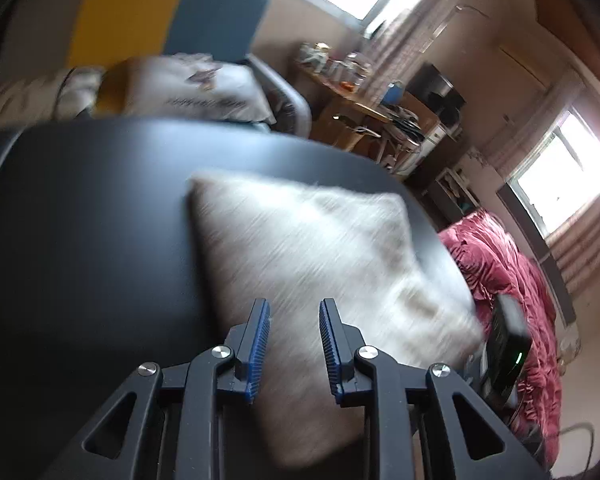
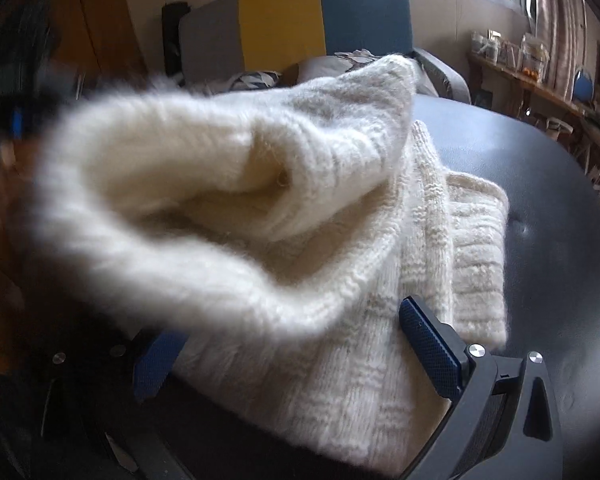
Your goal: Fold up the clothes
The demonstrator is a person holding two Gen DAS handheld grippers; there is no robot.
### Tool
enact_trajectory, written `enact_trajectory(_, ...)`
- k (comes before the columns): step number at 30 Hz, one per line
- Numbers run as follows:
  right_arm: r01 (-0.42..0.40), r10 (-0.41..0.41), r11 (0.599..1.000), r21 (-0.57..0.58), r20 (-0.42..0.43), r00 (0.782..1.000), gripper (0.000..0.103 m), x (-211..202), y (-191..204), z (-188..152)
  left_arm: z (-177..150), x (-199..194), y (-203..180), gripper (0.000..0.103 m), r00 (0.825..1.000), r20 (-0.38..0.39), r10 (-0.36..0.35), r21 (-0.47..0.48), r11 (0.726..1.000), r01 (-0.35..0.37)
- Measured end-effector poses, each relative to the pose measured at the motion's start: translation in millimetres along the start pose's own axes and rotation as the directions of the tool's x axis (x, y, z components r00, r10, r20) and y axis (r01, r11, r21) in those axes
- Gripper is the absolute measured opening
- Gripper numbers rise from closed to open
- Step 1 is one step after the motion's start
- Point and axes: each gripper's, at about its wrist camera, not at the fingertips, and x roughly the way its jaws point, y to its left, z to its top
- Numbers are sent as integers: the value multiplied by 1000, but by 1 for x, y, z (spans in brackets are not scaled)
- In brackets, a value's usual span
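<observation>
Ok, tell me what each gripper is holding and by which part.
The left gripper holds nothing; its jaws stand open over the white sweater. The right gripper has its jaws wide astride the sweater's near edge; a grip cannot be told.

The left gripper (image 1: 294, 312) is matte black plastic with triangular cut-outs, round silver screws at its joints and ribbed blue pads. The right gripper (image 2: 296, 336) matches, its blue pads finely dimpled.

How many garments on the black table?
1: a cream knit sweater, part-folded on the black table, lying between the right tongs and ahead of the left tongs. More may lie hidden under its lifted fold.
</observation>
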Motion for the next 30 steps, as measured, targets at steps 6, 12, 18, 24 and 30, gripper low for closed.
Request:
enact_trajectory(6, 11, -14, 998, -59, -42, 999, 103, 8, 13, -5, -41, -5, 9, 24, 999, 32, 1, 51, 999, -3)
enact_trajectory(12, 15, -18, 999, -51, -68, 997, 103, 11, 26, 0, -31, -5, -26, 26, 993, 60, -98, 261, 962, 80)
enact_trajectory(18, -128, 121, 989, -71, -92, 988, 103, -25, 18, -5, -35, 28, -22, 26, 993, -87, -77, 286, 953, 99)
enact_trajectory(24, -340, 339, 936, -88, -31, 940, 103, -97, -10, 6, -25, 14, 1, 26, 985, -25, -173, 162, 971, 175)
enact_trajectory(30, -564, 546, 801, -199, -143, 826, 103, -91, 21, 32, -10, 11, 15, 26, 993, 51, -109, 88, 991, 104)
